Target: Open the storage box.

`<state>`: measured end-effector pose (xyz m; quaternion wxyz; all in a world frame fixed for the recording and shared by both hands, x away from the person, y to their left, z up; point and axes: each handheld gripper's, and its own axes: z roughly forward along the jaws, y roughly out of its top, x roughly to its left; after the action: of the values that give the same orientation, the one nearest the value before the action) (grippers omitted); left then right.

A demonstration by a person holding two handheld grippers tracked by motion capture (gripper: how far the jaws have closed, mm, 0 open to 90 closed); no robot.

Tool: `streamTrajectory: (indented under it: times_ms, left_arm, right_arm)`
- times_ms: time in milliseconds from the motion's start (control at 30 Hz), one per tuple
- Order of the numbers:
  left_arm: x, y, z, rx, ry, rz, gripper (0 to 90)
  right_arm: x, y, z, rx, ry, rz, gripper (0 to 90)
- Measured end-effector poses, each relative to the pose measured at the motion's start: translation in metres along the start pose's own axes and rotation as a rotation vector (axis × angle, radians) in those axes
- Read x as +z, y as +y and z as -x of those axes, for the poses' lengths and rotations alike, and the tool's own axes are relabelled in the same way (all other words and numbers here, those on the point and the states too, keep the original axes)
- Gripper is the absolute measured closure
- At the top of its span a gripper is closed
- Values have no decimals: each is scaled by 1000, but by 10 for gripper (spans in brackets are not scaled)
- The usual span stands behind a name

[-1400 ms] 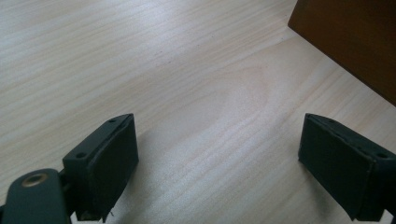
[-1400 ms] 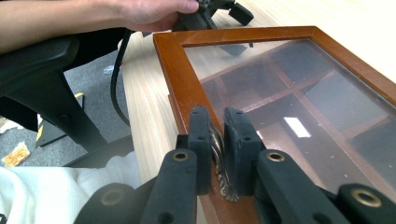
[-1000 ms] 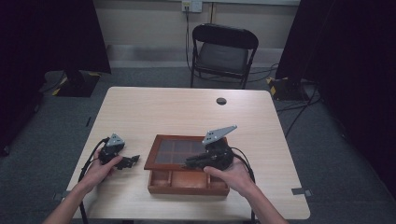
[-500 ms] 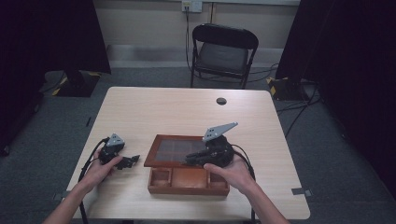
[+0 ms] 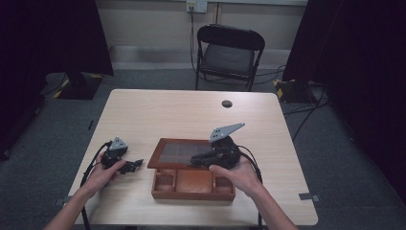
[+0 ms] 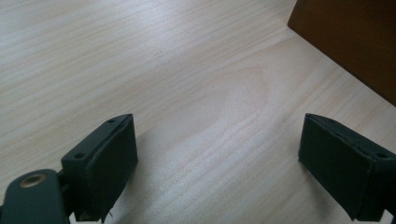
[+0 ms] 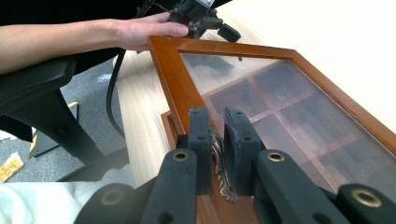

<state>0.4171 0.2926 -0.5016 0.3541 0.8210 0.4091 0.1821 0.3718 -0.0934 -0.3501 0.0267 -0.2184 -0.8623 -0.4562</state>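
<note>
The glass lid's (image 5: 178,154) front-edge clasp (image 7: 219,172) is pinched by the right gripper (image 7: 215,140); the left gripper (image 5: 135,164), agape and empty, is held beside the box (image 5: 191,191).

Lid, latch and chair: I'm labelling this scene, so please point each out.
glass lid (image 5: 178,154), high view, on its glass pane.
brass latch (image 7: 219,164), right gripper view, between the shut jaws.
folding chair (image 5: 227,58), high view, on its seat.

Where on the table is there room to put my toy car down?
Lots of bare table lies behind the wooden box, up to the small dark disc. The right edge beyond the right gripper is free too. It's crowded near the front, around the box, its glass lid and the left gripper.
</note>
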Motion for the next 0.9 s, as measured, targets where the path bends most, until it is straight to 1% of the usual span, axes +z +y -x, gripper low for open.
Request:
streamTrajectory:
  times_ms: [233,333,500,567,700,900]
  left_arm:
    - [0,0,0,0,1,0,110]
    - [0,0,0,0,0,0,110]
    - [0,0,0,0,1,0,109]
    - [0,0,0,-7,-2,3,109]
    - [0,0,0,-6,0,5,109]
    - [0,0,1,-11,-1,5,109]
  right_arm:
    - [-1,3,1,-3,-5,-1,823]
    - [-2,5,2,-5,0,2,823]
    - [-3,8,3,-9,-9,6,824]
    - [-4,9,3,-10,-13,9,824]
    - [-6,11,4,-1,-16,21,824]
    - [-8,15,6,0,-19,29,824]
